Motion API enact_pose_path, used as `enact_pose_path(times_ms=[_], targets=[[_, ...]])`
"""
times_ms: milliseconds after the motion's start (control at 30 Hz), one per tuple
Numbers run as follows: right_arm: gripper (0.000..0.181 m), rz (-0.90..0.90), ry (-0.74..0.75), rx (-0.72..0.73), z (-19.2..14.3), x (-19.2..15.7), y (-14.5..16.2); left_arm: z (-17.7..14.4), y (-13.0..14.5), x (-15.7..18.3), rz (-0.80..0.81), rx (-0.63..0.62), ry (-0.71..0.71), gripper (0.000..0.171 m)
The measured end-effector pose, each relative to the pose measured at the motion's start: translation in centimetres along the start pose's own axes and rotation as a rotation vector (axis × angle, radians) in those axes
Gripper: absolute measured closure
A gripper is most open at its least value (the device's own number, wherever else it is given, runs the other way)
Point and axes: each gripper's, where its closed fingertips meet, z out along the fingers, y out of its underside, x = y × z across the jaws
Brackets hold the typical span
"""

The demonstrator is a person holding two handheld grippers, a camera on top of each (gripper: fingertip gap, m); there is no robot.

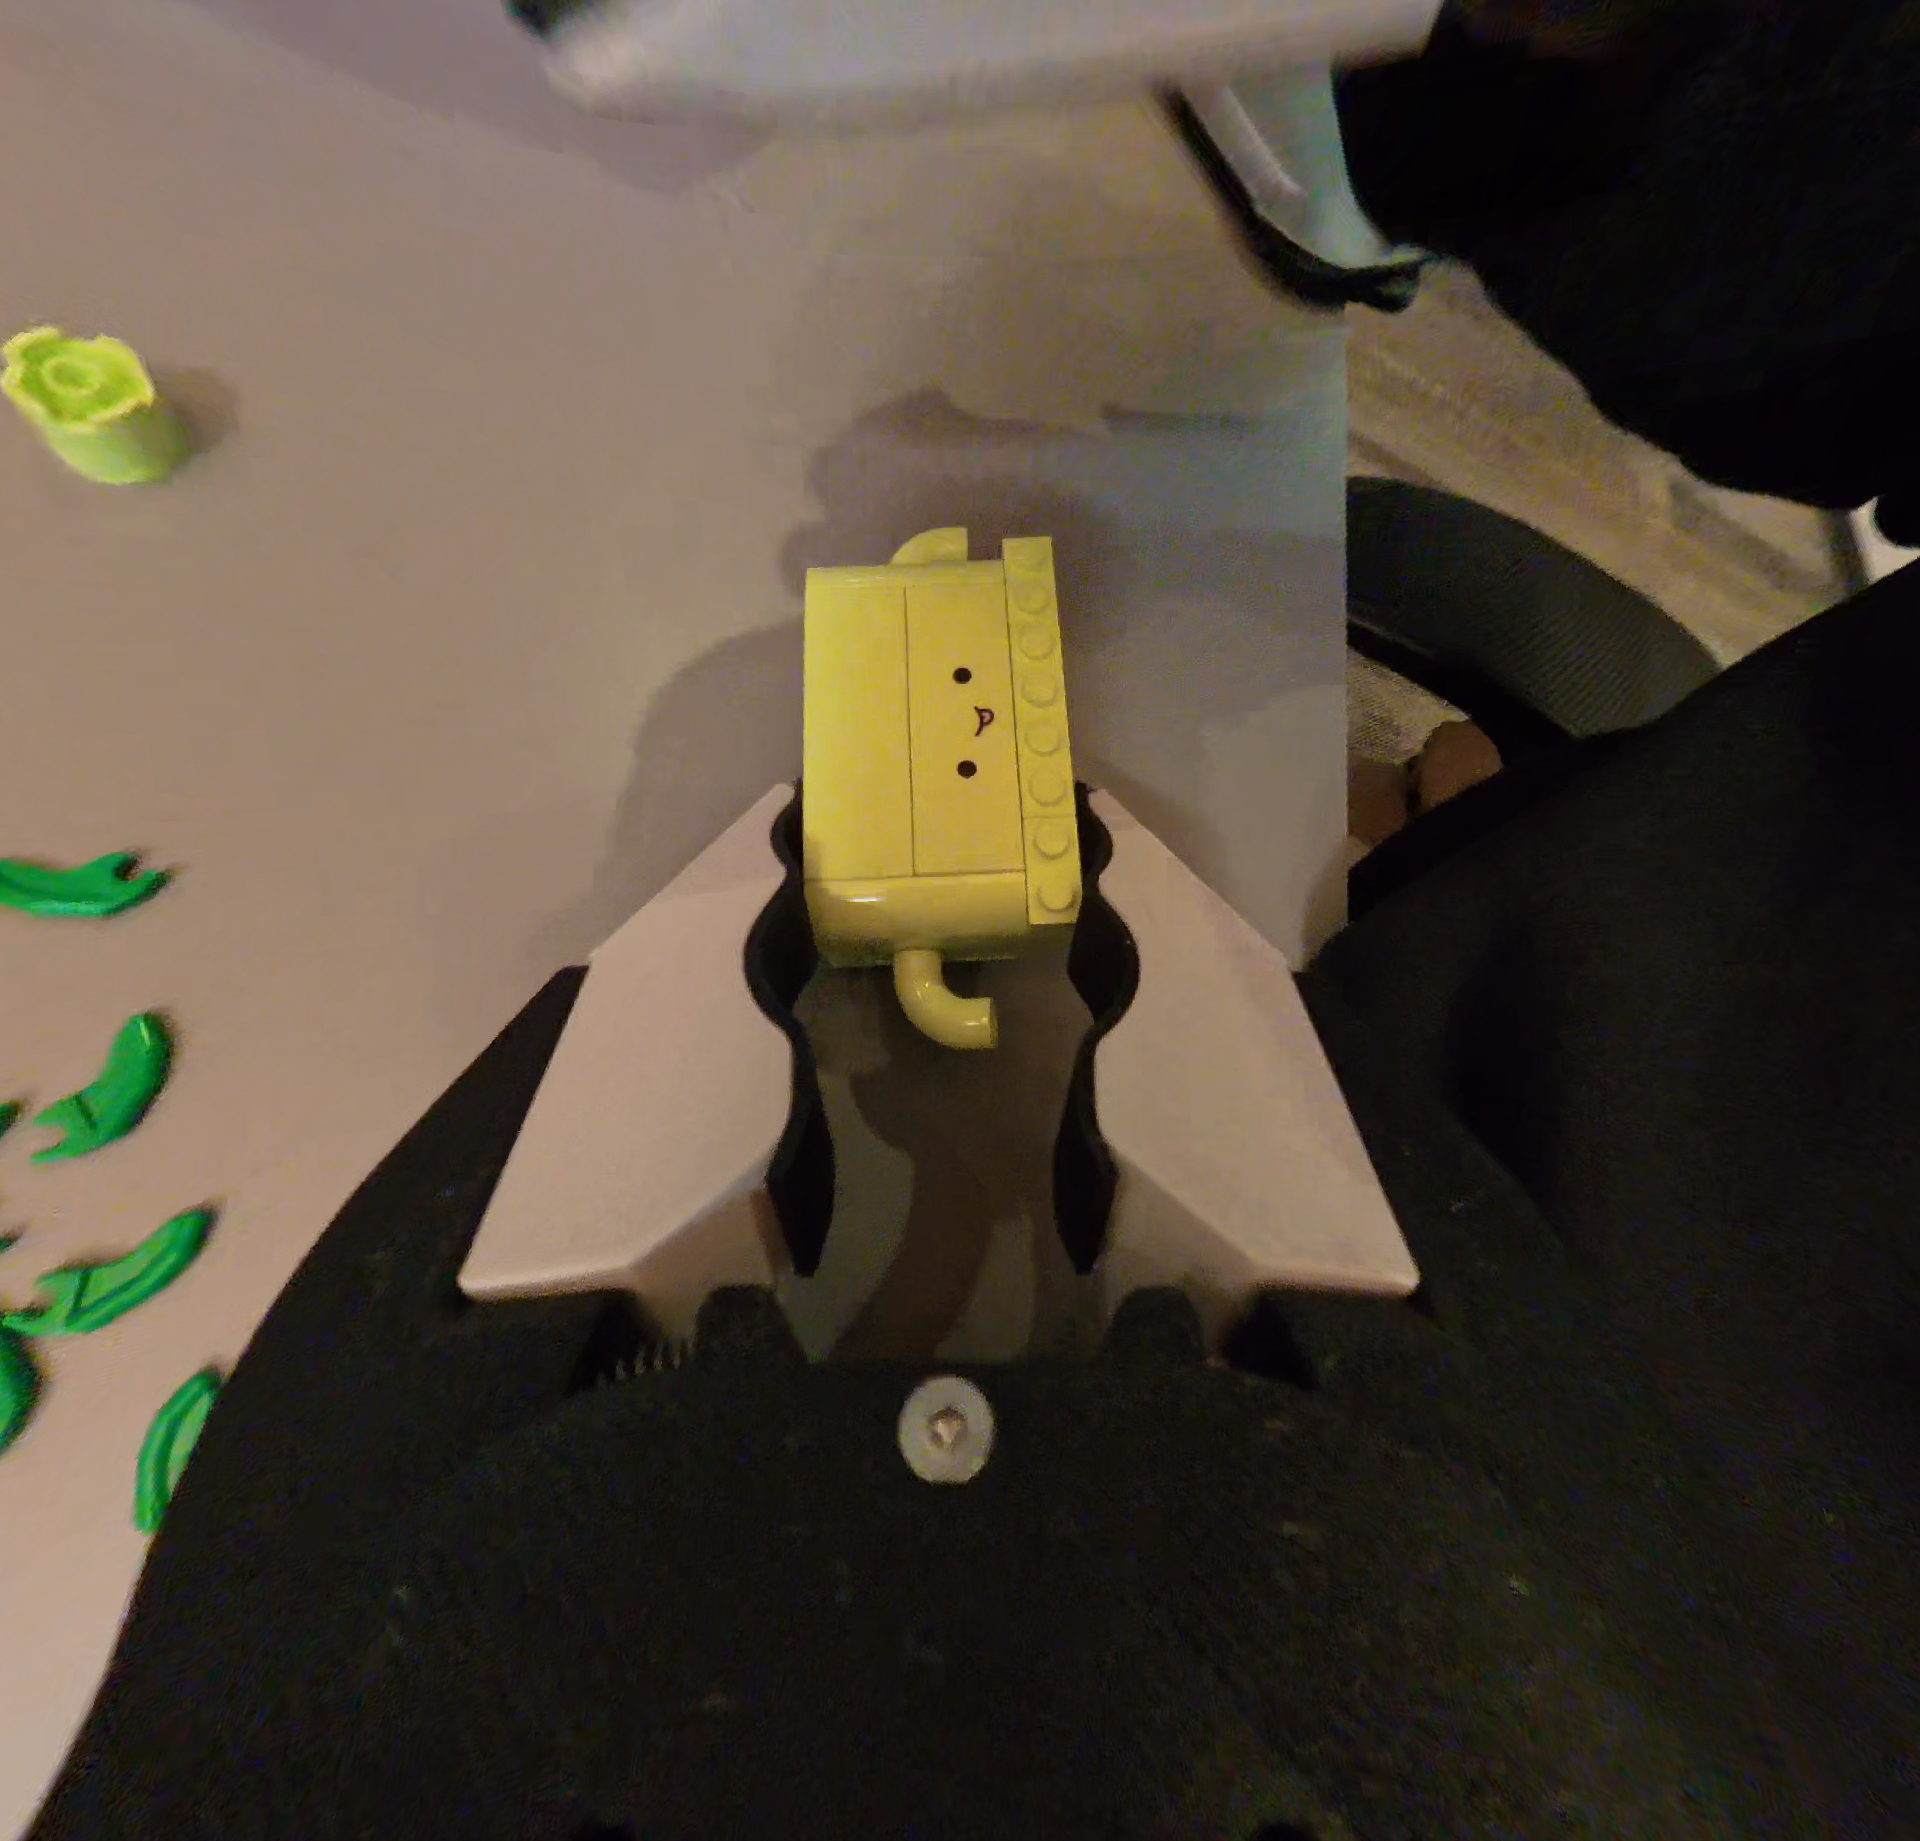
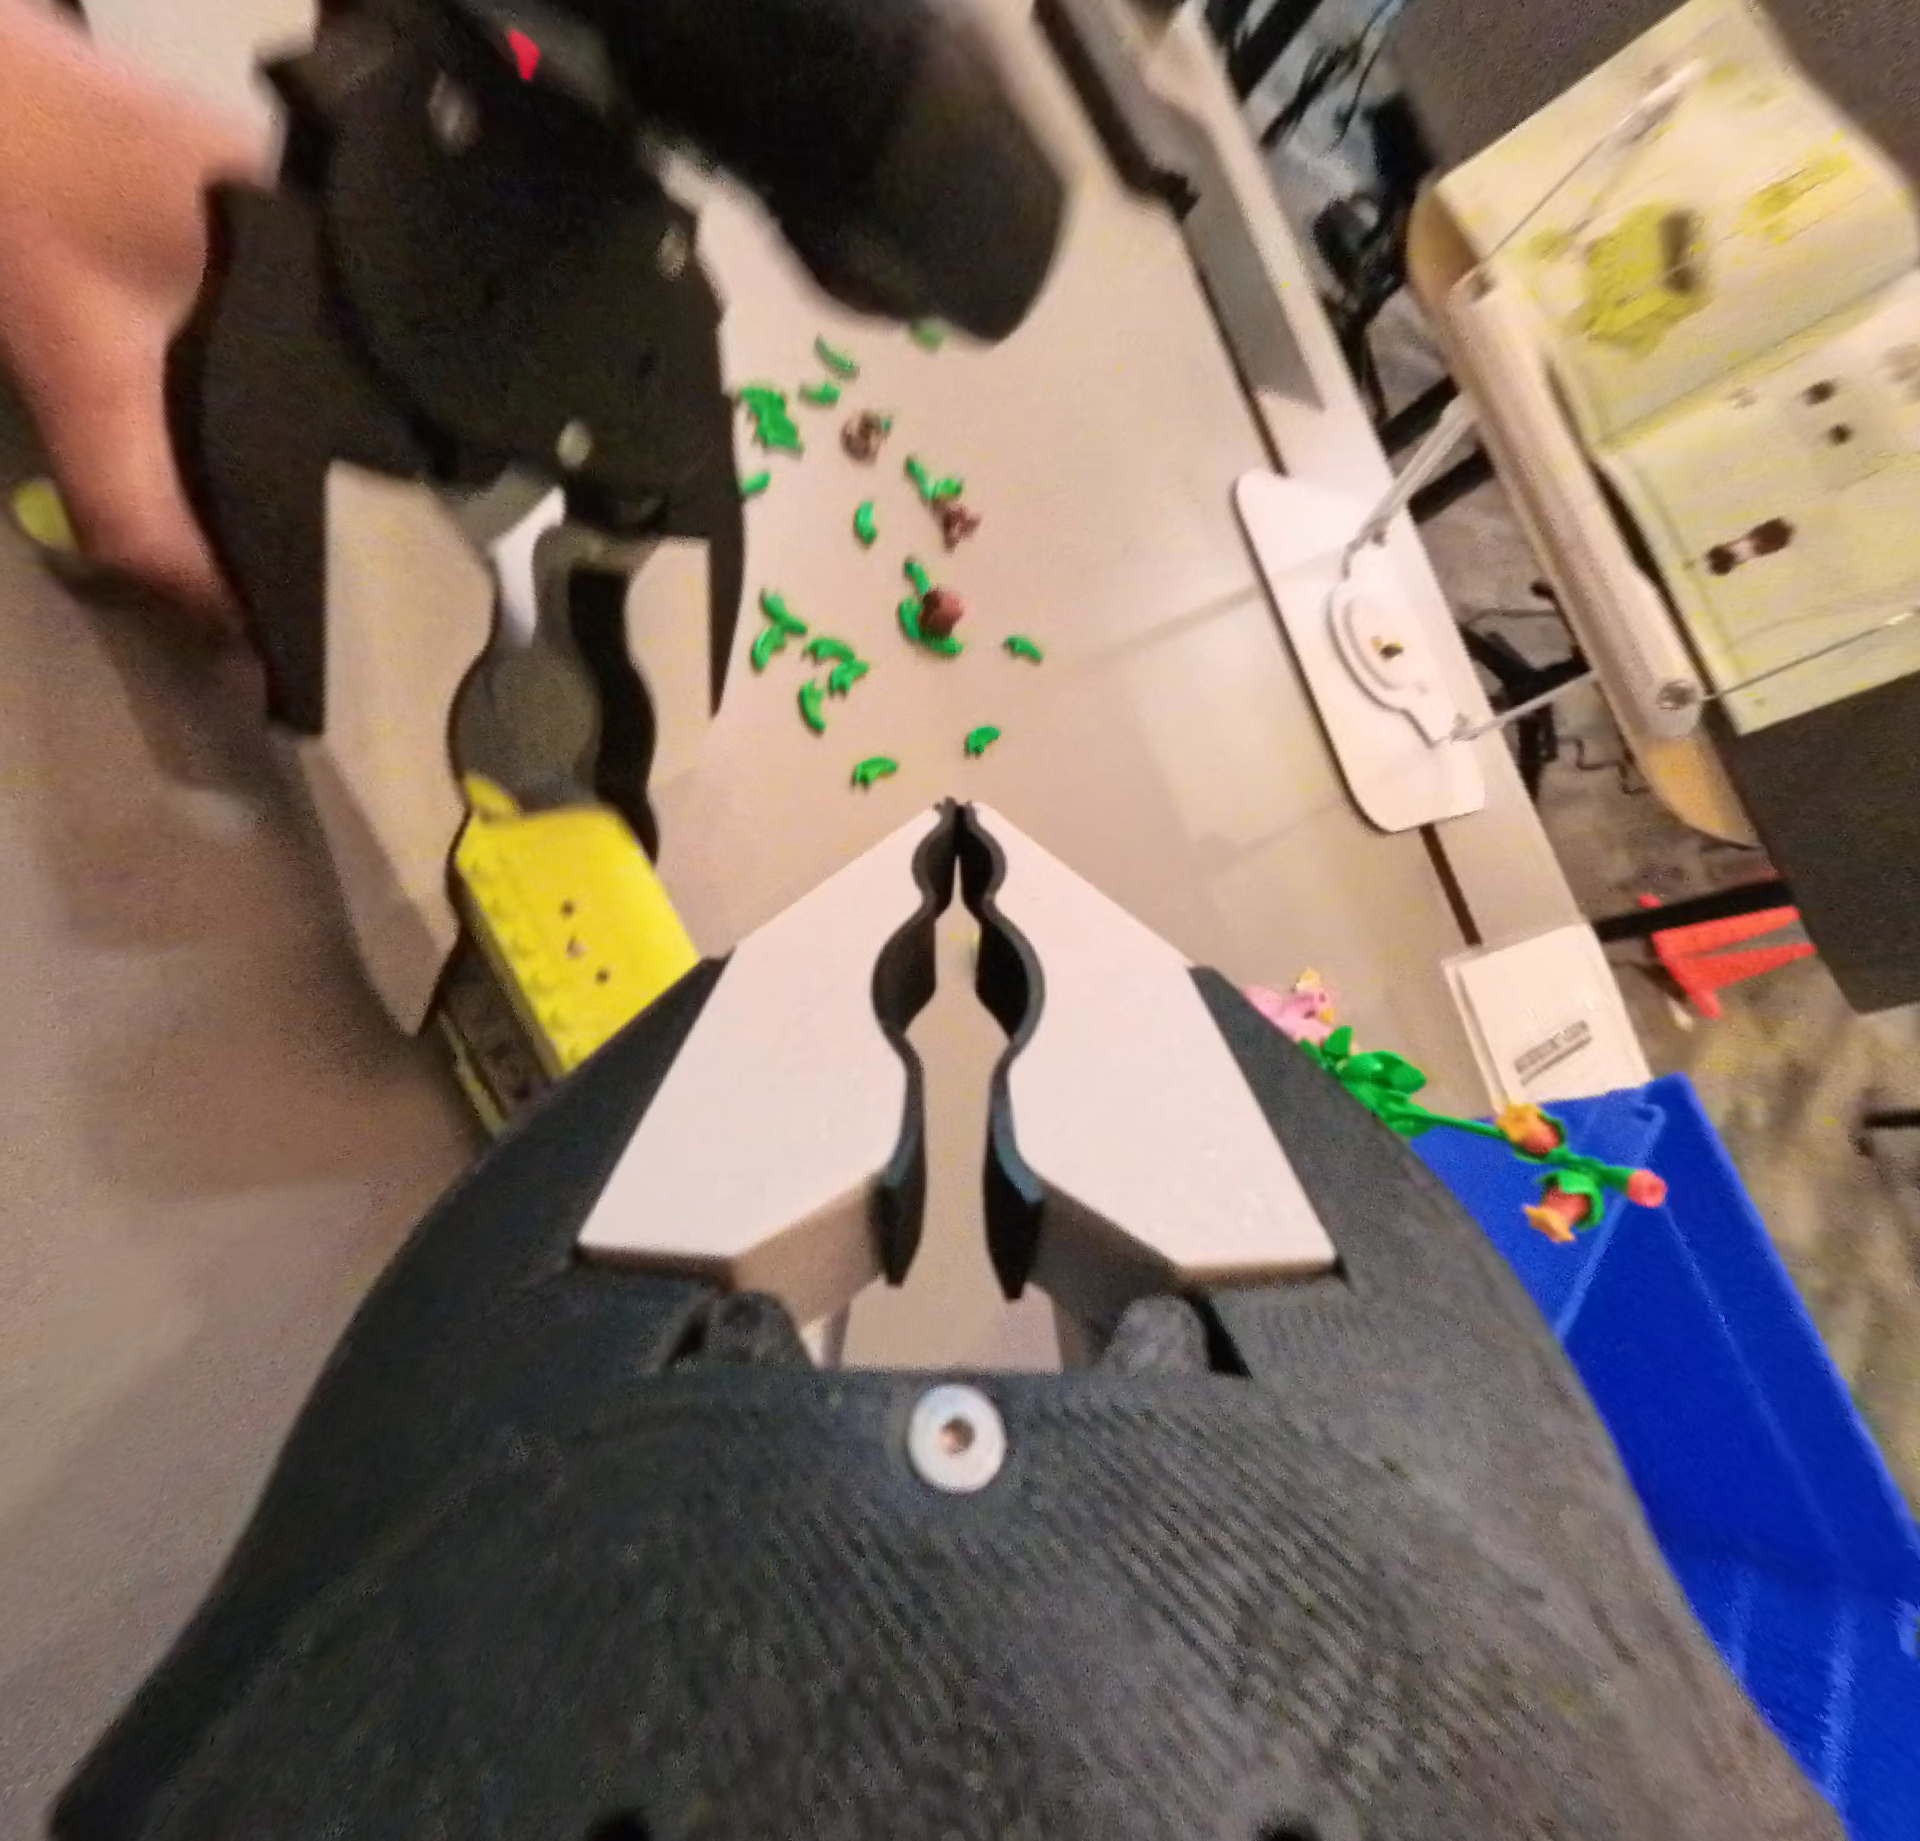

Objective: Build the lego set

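Note:
My left gripper (image 1: 940,825) is shut on a yellow lego block (image 1: 925,742) with a small face printed on one side and a hook-shaped piece at each end. It holds the block above the pale table (image 1: 416,596). The same block (image 2: 566,918) shows at the left of the right wrist view, between the left gripper's fingers. My right gripper (image 2: 956,809) is shut with its tips together, just right of the block. I cannot tell if a tiny piece is pinched in it.
Green leaf pieces (image 1: 104,1074) and a lime cylinder piece (image 1: 94,409) lie on the table to the left. More leaves (image 2: 821,648) and brown pieces (image 2: 940,607) lie ahead. A blue bin (image 2: 1714,1376), a flower stem (image 2: 1475,1126) and a white booklet (image 2: 1538,1022) are on the right. My hands' fingertips stand some 11 centimetres from each other.

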Motion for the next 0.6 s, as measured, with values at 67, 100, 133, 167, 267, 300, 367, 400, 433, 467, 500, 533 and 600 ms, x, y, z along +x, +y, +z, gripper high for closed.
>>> enact_pose_path(times_ms=[67, 100, 133, 167, 267, 300, 367, 400, 433, 467, 500, 533, 600], targets=[[0.181, 0.105, -0.094, 0.037, -0.6, -0.1, -0.8, 0.2, -0.1, 0.0, 0.007, 0.0, -0.013, 0.124], [0.181, 0.136, -0.132, 0.044, -0.8, -0.4, -0.8, 0.1, -0.2, 0.0, -0.019, 0.008, 0.007, 0.124], [0.181, 0.148, -0.162, 0.046, -1.0, -0.9, -0.6, 0.0, -0.3, -0.1, -0.05, 0.018, 0.03, 0.124], [0.181, 0.148, -0.195, 0.033, -1.0, -1.6, -0.1, -0.1, -0.3, -0.1, -0.075, 0.026, 0.051, 0.124], [0.175, 0.132, -0.321, -0.051, -1.0, -4.7, 1.8, -0.2, -0.4, -0.1, -0.092, 0.028, 0.07, 0.124], [0.174, 0.128, -0.353, -0.066, -1.0, -5.5, 2.2, -0.2, -0.4, -0.1, -0.094, 0.029, 0.072, 0.124], [0.171, 0.121, -0.407, -0.067, -1.2, -6.7, 2.3, -0.2, -0.5, -0.1, -0.101, 0.033, 0.078, 0.124], [0.17, 0.111, -0.42, -0.068, -1.2, -7.1, 2.3, -0.2, -0.5, -0.1, -0.103, 0.033, 0.081, 0.124], [0.17, 0.096, -0.429, -0.074, -1.2, -7.3, 2.3, -0.2, -0.5, -0.1, -0.104, 0.033, 0.081, 0.124], [0.17, 0.077, -0.432, -0.088, -1.1, -7.3, 2.4, -0.3, -0.5, -0.1, -0.104, 0.033, 0.082, 0.124], [0.17, 0.056, -0.441, -0.103, -1.0, -7.4, 2.5, -0.2, -0.5, -0.1, -0.103, 0.033, 0.081, 0.124], [0.17, 0.037, -0.453, -0.118, -0.9, -7.6, 2.6, -0.2, -0.5, -0.1, -0.103, 0.032, 0.081, 0.124], [0.169, 0.001, -0.474, -0.145, -0.8, -7.8, 2.7, -0.2, -0.4, -0.2, -0.1, 0.03, 0.075, 0.124]])
